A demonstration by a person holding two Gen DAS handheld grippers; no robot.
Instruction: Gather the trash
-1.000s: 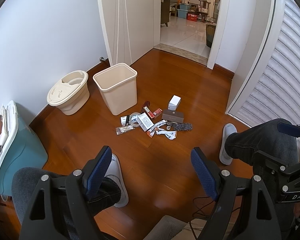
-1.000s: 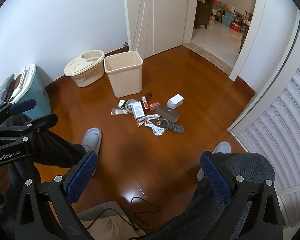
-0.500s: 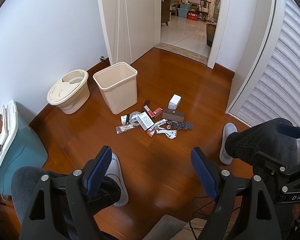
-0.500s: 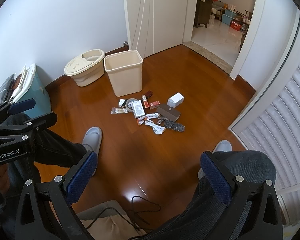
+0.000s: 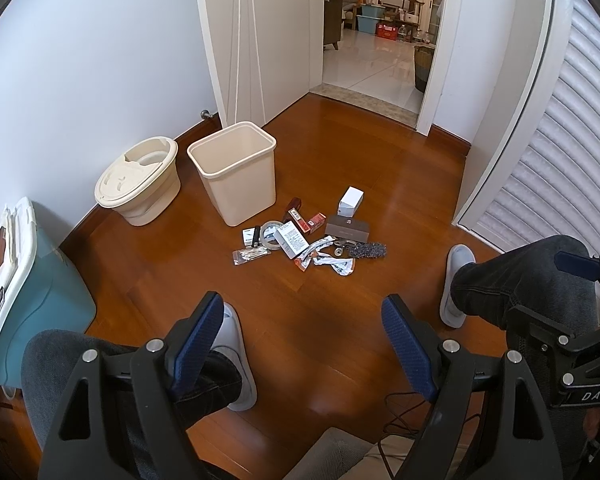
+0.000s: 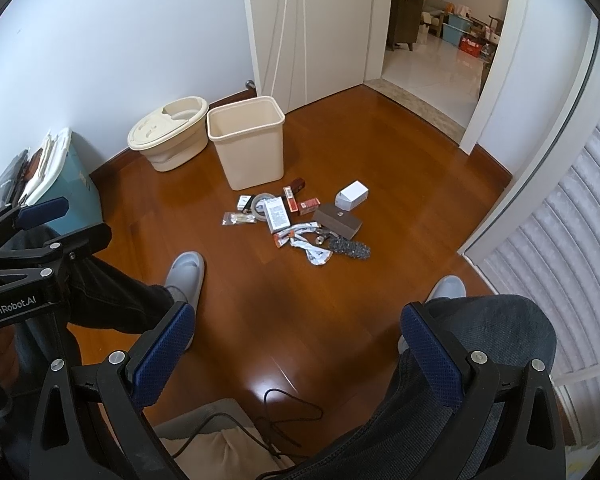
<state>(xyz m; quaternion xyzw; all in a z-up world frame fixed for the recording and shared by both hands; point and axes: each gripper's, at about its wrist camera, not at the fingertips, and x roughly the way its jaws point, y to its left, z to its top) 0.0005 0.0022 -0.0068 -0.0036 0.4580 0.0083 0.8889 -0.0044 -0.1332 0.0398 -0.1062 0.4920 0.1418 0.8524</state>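
Change check against the frames half a second and one second back: none. Both grippers sit where they were, the litter pile has not shifted, and the bin is as it was. Reading: the task has not started; this is a held pose before the first reach, and every piece is still to be collected.

Left gripper (image 5: 302, 318): jaws released, wide apart, nothing between the blue pads, only floor (image 5: 340, 152) beyond them. Right gripper (image 6: 298, 330): jaws likewise spread and empty. Both hang well short of the pile, above the knees of the seated person (image 6: 492, 328).

Trash pile (image 5: 308, 236): loose cluster on the wood floor, at about 12 o'clock from the left gripper, well apart from it. The open beige waste bin (image 5: 236, 176) stands upright just beyond the pile at 10 o'clock from it, near but not touching; its inside looks empty as far as it can be seen.

Pile contents, as far as legible:
- white box (image 5: 351, 201), far edge, 1 o'clock of pile centre
- flat grey-brown box (image 5: 348, 230), just in front of it
- tape roll (image 5: 270, 234), partly under a white printed carton (image 5: 292, 240)
- small red and brown packets (image 5: 300, 216) toward the bin
- crumpled foil wrappers (image 5: 332, 262) at the near edge
- dark knobbly strip (image 5: 368, 250) at 3 o'clock
- clear sachet (image 5: 250, 255) at 8 o'clock

Judgement: flat wrappers may resist pinching off the floor.
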